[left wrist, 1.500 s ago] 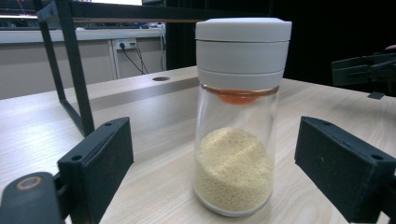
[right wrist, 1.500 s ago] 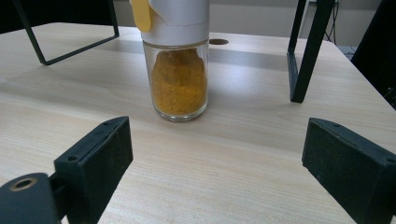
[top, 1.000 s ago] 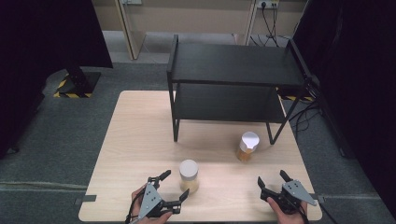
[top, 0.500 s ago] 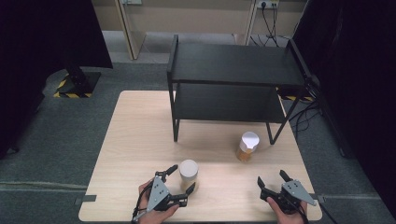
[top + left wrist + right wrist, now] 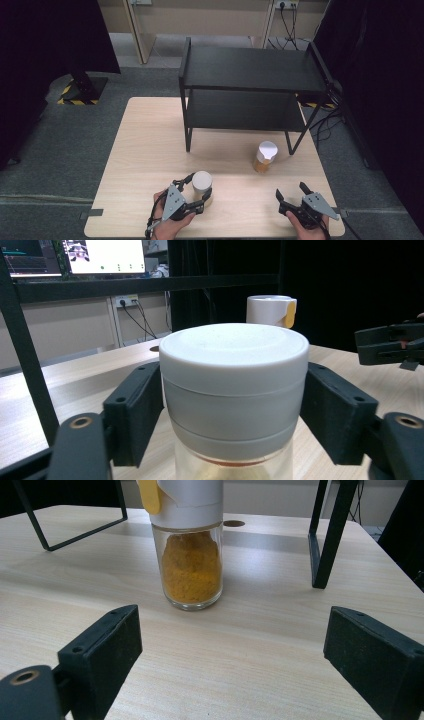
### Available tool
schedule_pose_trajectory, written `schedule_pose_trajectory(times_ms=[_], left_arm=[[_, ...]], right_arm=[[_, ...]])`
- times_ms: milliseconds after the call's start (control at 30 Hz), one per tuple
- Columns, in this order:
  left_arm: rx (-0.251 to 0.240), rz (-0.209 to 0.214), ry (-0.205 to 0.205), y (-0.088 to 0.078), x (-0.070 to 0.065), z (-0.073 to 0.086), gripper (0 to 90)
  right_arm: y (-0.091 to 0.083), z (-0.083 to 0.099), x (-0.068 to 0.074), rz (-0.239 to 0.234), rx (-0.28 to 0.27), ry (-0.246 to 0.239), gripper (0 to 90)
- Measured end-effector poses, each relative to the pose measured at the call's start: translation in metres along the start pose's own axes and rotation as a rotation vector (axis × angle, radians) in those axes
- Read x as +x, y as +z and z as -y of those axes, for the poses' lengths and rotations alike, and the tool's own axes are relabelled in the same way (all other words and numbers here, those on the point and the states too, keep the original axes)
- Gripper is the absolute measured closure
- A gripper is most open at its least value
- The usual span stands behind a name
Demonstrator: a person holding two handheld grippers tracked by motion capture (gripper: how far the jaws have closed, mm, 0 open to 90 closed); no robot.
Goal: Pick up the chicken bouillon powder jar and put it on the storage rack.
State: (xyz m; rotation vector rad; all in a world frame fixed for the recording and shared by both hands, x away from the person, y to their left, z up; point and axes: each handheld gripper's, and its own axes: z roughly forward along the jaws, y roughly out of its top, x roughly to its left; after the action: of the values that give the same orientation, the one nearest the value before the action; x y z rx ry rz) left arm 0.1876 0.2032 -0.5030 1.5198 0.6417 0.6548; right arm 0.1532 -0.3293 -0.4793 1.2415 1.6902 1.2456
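Left fingers (image 5: 200,192) closed on jar (image 5: 202,184), shelf (image 5: 250,70) beyond

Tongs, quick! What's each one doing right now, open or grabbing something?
Left tongs: just closed, now squeezing the white-lidded jar at its lid.
Right tongs: open, holding nothing; the orange spice jar stands ahead of them.

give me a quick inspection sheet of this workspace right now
surface: light wooden table, bare around the items
job's things: white-lidded jar near the front edge; spice jar of orange powder by the black shelf, upright
clutter: nothing seen
grippers: left gripper has just been closing, pads against the white-lidded jar's cap; right gripper open, holding nothing, spice jar ahead of it
cables: cables on the floor to the shelf's right
surroundings: grey carpet, black curtains, wall sockets behind
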Motion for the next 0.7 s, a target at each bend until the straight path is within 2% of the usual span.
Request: schedule_pose_trajectory(times_ms=[67, 233, 500, 600, 700], left_arm=[[-0.003, 0.006, -0.001, 0.001, 0.001, 0.001, 33.2], [0.002, -0.004, -0.003, 0.002, -0.001, -0.001, 33.5], [0.037, -0.021, -0.003, 0.004, -0.004, -0.012, 33.7], [0.033, -0.031, -0.006, 0.004, -0.006, -0.017, 33.7], [0.008, -0.034, -0.002, 0.004, -0.007, -0.025, 33.7]], right_arm=[[0.0, 0.0, 0.0, 0.0, -0.001, 0.001, 8.8], [0.0, 0.0, 0.0, -0.002, -0.001, 0.002, 8.7], [0.0, 0.0, 0.0, -0.002, 0.0, -0.002, 8.7], [0.0, 0.0, 0.0, -0.002, -0.001, 0.001, 8.7], [0.0, 0.0, -0.001, -0.002, 0.0, 0.002, 8.7]])
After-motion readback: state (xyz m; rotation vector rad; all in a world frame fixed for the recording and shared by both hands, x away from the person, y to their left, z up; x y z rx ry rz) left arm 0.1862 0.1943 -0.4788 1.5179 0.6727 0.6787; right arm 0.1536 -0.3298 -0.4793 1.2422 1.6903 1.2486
